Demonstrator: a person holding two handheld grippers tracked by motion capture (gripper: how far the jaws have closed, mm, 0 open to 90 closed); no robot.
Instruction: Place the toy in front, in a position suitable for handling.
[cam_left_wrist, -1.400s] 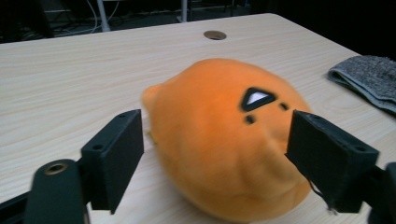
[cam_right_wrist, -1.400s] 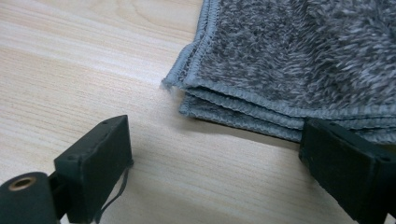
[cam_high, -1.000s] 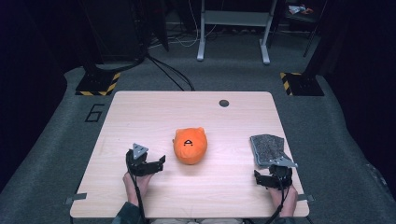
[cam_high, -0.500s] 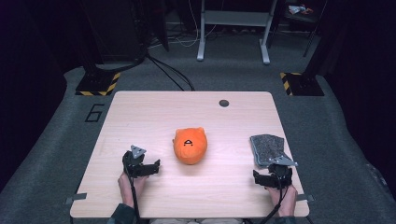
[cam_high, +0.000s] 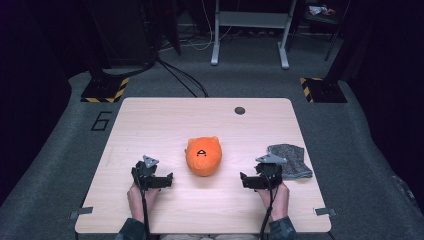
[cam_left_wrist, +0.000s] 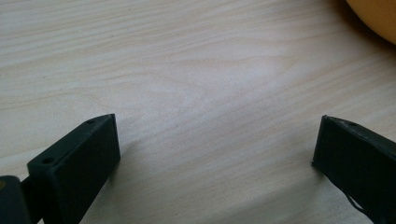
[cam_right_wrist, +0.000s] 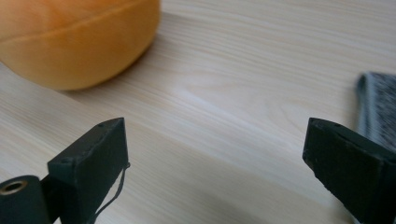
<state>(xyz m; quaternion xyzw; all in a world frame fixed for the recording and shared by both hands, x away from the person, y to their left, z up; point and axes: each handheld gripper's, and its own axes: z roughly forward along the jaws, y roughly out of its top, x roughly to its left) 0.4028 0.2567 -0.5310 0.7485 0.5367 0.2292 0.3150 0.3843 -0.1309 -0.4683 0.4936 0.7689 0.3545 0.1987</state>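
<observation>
High view: round orange plush toy at table centre.
I see left gripper and right gripper flanking it, both empty, jaws wide, the left's just opening; grey knitted cloth further right.

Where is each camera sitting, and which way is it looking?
High view: sits above the person's side, looks forward and down on the table; both hands, the left claw and the right claw show.
Left gripper view: rides the left claw, looks along its open jaws at bare wood.
Right gripper view: rides the right claw, looks along its open jaws over the wood.
Shared: the orange plush toy; the grey cloth.
</observation>
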